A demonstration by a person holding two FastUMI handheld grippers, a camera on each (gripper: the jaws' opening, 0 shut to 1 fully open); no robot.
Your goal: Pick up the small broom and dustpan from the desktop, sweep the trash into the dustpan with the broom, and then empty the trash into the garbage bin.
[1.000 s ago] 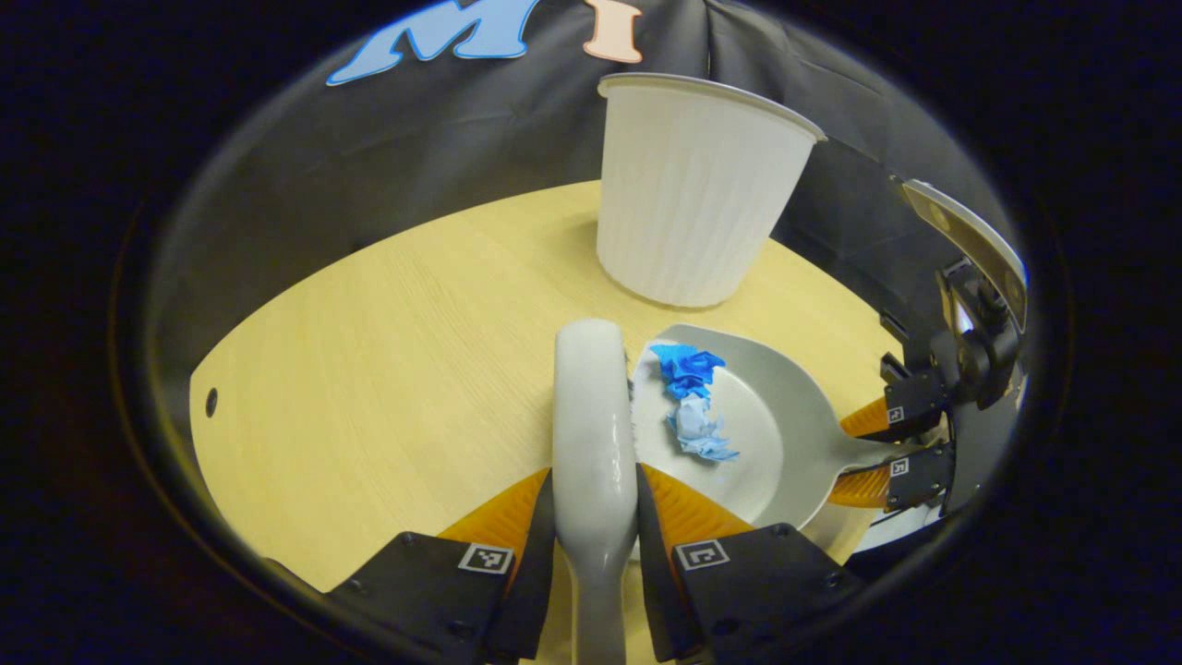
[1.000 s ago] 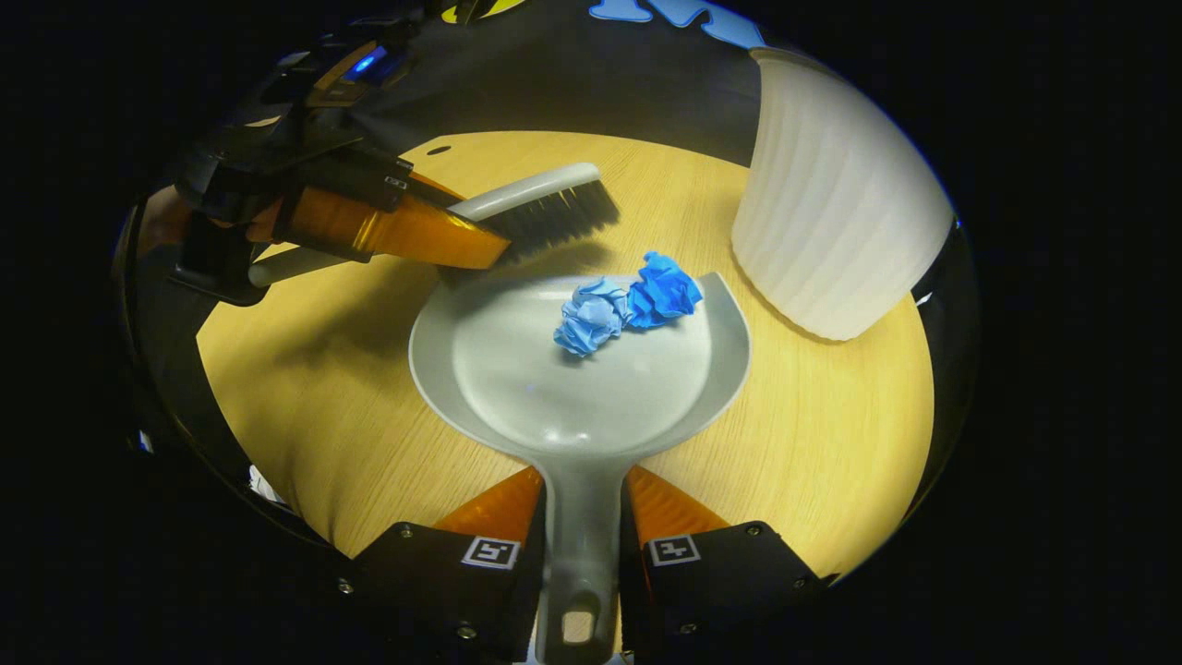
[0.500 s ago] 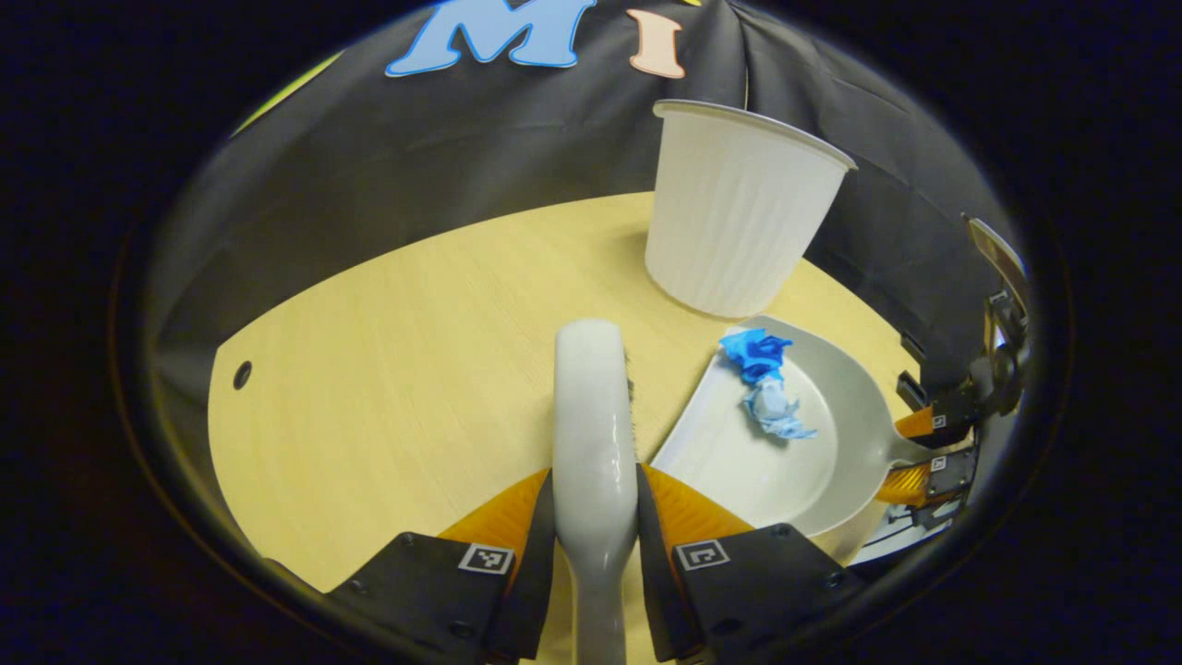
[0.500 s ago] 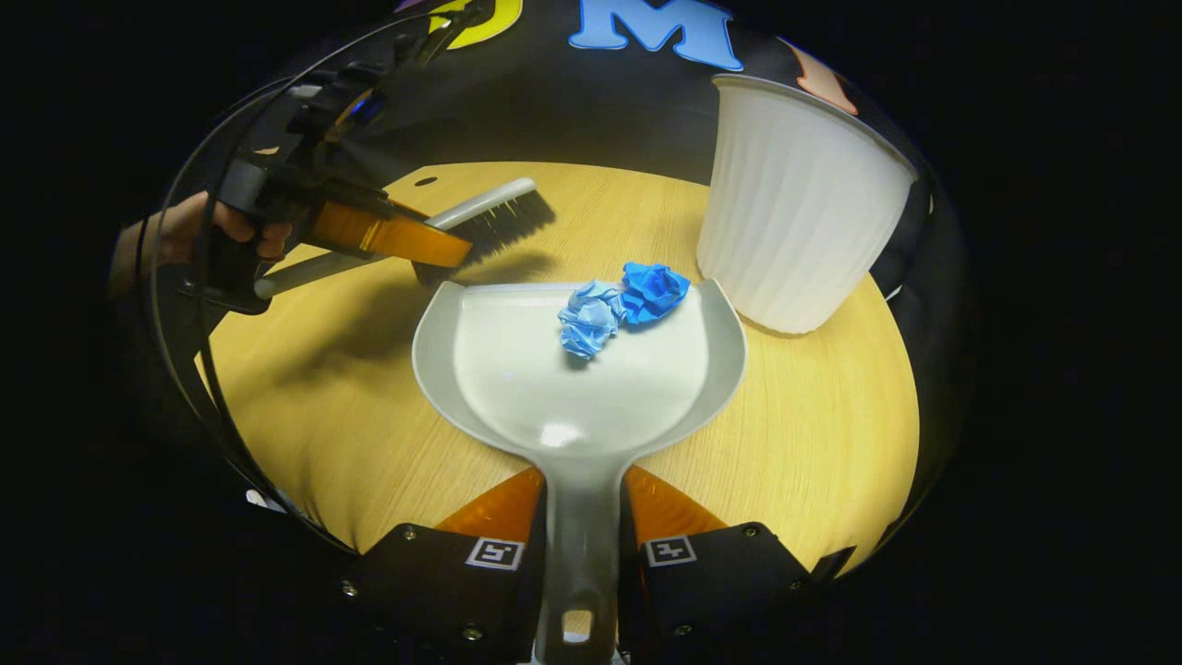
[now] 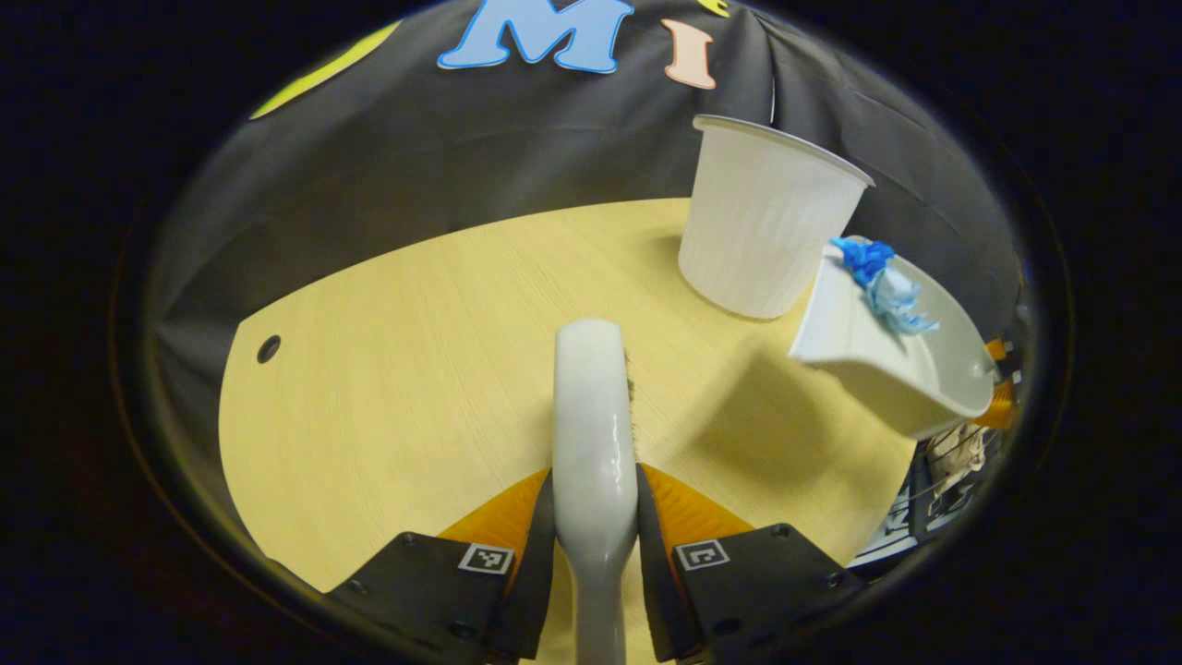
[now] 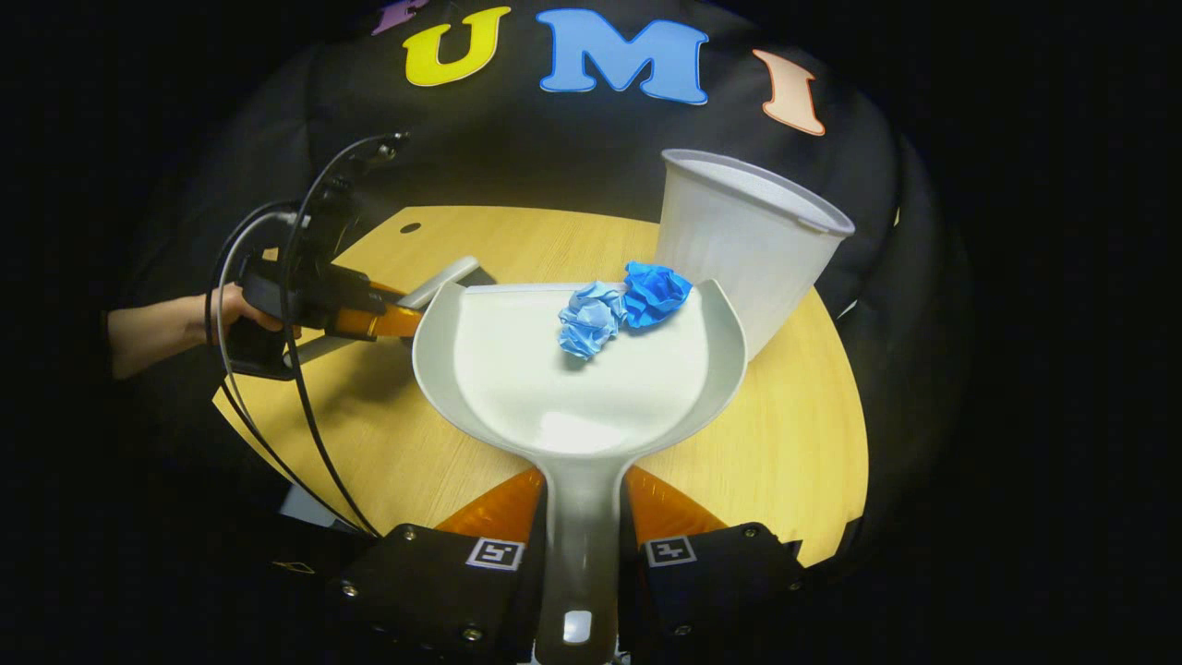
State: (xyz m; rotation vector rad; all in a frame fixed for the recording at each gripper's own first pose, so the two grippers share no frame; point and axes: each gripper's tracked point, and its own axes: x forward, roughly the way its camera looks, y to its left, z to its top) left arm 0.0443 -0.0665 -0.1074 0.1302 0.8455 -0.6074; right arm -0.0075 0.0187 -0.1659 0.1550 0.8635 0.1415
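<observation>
My right gripper [image 6: 582, 517] is shut on the handle of the grey dustpan [image 6: 572, 388], which hangs above the table. Two crumpled paper balls, light blue [image 6: 587, 319] and dark blue [image 6: 656, 292], lie near the pan's front lip. The white ribbed bin [image 6: 743, 245] stands just behind the pan on the right. My left gripper [image 5: 596, 513] is shut on the grey broom [image 5: 591, 416], held low over the table. In the left gripper view the dustpan [image 5: 886, 346] floats at the right beside the bin [image 5: 762, 231], with the paper [image 5: 882, 282] on it.
The round wooden table [image 5: 416, 369] has a small cable hole [image 5: 269, 348] at its left. In the right gripper view a hand [image 6: 222, 309] holds the left gripper [image 6: 369, 314] at the left, with black cables [image 6: 295, 406] hanging down from it.
The dustpan has risen off the table with both paper balls on it, level with the bin's side. The broom has drawn back to the left, away from the pan.
</observation>
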